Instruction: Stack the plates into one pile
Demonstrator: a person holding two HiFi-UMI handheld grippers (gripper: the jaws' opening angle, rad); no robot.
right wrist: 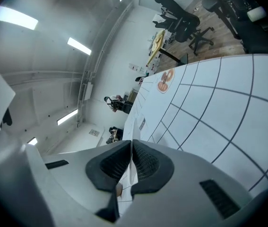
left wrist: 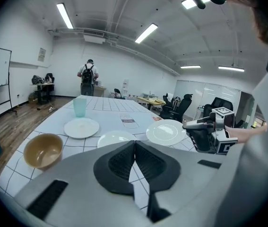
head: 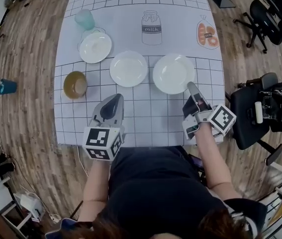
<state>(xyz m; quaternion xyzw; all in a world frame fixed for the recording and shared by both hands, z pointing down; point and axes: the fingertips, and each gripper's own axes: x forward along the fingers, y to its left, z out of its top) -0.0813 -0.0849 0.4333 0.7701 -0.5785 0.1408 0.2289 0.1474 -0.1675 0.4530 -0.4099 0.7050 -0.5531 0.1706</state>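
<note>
Plates: You have three white plates, none stacked yet. The left plate (head: 95, 47) is at 10 o'clock from the middle plate (head: 129, 68). The right plate (head: 170, 72) lies just beside the middle one, at 3 o'clock.
How they feel: I think they are hard, smooth and a bit heavy. They look like they can slip, and can chip or break if you drop them.
Where to hold: Pinch the rim on the side near you. The flat middle gives the jaws nothing to bite on. Lift slowly and keep the plate level.
Left gripper (head: 115, 101): Its jaws are pressed together with nothing in them. It is over the table at 6 o'clock from the middle plate.
Right gripper (head: 191, 86): Its jaws are pressed together too. The tip is right at the right plate's rim, at 4 o'clock. I cannot tell if it pinches the rim. The plate looks flat on the table.
Table (head: 150, 114): It has a white sheet with grid lines and looks smooth, so plates may slide. A tan bowl (head: 75, 84) and a teal cup (head: 85, 20) stand at the left.
Room: There is a wood floor (head: 26, 59), a black office chair (head: 252, 108) at 3 o'clock, and a person (left wrist: 87, 77) far at the back.
</note>
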